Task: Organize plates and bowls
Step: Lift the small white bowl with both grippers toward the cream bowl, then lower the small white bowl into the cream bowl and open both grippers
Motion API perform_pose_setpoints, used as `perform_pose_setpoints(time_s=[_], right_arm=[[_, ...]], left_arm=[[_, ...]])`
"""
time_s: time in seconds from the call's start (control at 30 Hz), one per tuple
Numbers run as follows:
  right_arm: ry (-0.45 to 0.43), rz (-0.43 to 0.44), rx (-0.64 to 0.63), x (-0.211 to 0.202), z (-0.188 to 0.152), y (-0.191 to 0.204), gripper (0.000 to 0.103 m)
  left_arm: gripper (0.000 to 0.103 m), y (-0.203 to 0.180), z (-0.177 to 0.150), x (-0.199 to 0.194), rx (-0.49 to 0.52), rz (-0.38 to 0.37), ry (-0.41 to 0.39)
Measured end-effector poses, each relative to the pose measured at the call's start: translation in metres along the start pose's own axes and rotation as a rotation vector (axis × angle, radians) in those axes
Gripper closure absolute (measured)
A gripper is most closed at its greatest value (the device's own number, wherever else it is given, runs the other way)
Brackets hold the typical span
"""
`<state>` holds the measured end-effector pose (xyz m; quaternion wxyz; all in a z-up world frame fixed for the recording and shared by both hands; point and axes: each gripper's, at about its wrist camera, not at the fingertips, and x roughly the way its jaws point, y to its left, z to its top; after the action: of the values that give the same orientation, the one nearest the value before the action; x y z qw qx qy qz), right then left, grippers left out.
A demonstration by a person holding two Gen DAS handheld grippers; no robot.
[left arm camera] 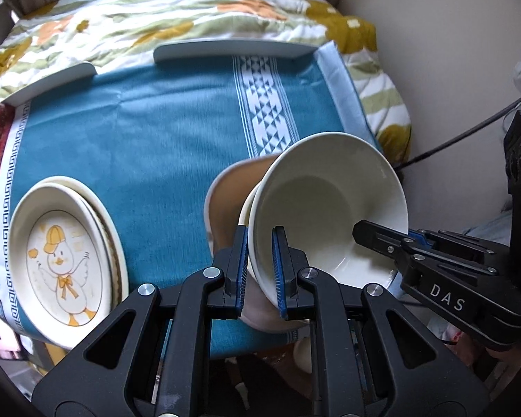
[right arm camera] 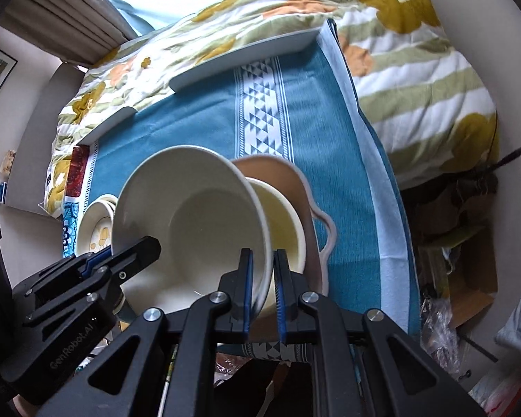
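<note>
A large white bowl (left arm camera: pixel 323 208) (right arm camera: pixel 198 222) hangs tilted over the blue cloth, held from both sides. My left gripper (left arm camera: pixel 261 271) is shut on its near rim, and shows again in the right wrist view (right arm camera: pixel 146 248). My right gripper (right arm camera: pixel 263 285) is shut on the opposite rim and reaches in from the right in the left wrist view (left arm camera: pixel 364 234). Just under the white bowl a small cream bowl (right arm camera: pixel 281 219) sits nested inside a tan bowl with a handle (right arm camera: pixel 295 177) (left arm camera: pixel 229 194). A stack of plates, the top one bearing a duck drawing (left arm camera: pixel 62 257) (right arm camera: pixel 97 222), lies to the left.
The blue patterned cloth (left arm camera: pixel 156 146) covers a low table with a pale raised rim (left arm camera: pixel 232 47) along its far edge. Flowered bedding (left arm camera: pixel 191 10) lies behind. A wall and a black cable (left arm camera: pixel 469 135) stand to the right, and clutter lies on the floor (right arm camera: pixel 451 243).
</note>
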<state>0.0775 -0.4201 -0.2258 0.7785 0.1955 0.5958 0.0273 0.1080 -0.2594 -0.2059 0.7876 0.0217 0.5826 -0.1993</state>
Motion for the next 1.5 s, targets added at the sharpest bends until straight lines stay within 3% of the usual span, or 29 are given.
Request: perform_pose_setpoints(time_s=[0.6,0.93,1.1,1.17,1.5], right_arm=[[0.045,-0.037,0.025,0.015,-0.004,-0.001,0.090],[0.083,0.006,0.121,0.014,-0.002,-0.009,0.088],[0.103,0.056,0.190,0.009,0.000,-0.016,0.081],[0.104,0.066,0.193,0.007,0.001,-0.016,0.077],[0.083,0.050,0.186,-0.006,-0.004,-0.014,0.075]], left_arm=[[0.091,0.001,0.007,0.030,0.059,0.053,0.061],[0.091,0.002,0.010,0.032,0.080,0.056,0.068],[0.091,0.003,0.012,0.029,0.086,0.052,0.059],[0.091,0.003,0.012,0.030,0.091,0.052,0.067],[0.091,-0.002,0.009,0.019,0.108,0.034,0.055]])
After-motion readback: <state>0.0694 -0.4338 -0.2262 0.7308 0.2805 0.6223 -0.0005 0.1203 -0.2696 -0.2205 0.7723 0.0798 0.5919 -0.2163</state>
